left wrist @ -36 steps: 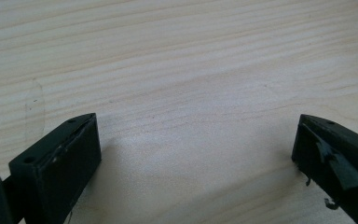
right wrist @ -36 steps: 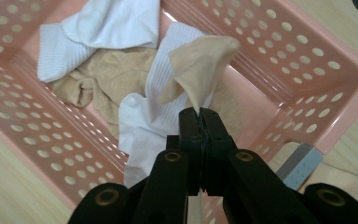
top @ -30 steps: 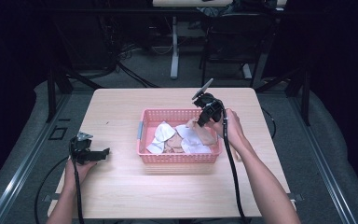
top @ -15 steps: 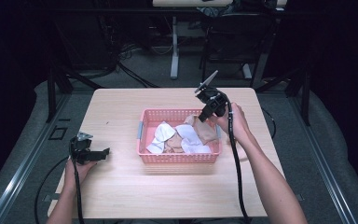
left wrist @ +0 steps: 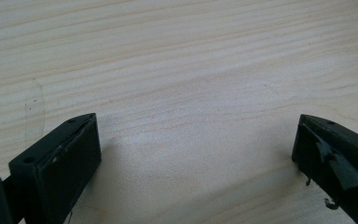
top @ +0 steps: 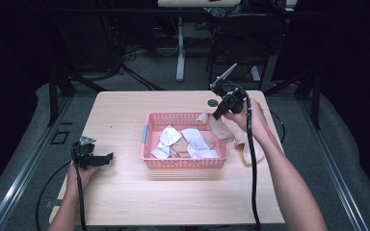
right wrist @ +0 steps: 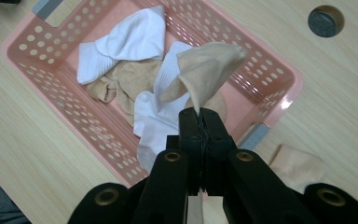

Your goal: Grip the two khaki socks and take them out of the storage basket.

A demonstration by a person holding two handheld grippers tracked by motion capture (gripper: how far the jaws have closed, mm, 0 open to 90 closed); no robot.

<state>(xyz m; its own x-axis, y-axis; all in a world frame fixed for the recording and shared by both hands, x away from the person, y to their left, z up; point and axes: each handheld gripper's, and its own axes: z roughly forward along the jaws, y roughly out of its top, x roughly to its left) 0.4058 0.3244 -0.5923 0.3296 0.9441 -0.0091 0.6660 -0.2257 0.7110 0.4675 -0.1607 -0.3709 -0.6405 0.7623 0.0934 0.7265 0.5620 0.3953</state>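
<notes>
A pink perforated basket sits mid-table and holds white socks and tan socks. My right gripper hangs above the basket's far right corner, shut on a tan sock whose loose end sticks out past the jaws over the basket. Another tan sock lies on the table just right of the basket. At the table's left, my left gripper rests low over bare wood, open, with nothing between its fingers.
A round dark grommet is set into the tabletop behind the basket. Cables trail from both grippers across the near half of the table. Dark floor, chair legs and cords lie beyond the far edge.
My right gripper has risen out of the basket and drifted toward its far right corner, lifting the tan sock with it. The left gripper has stayed put.
</notes>
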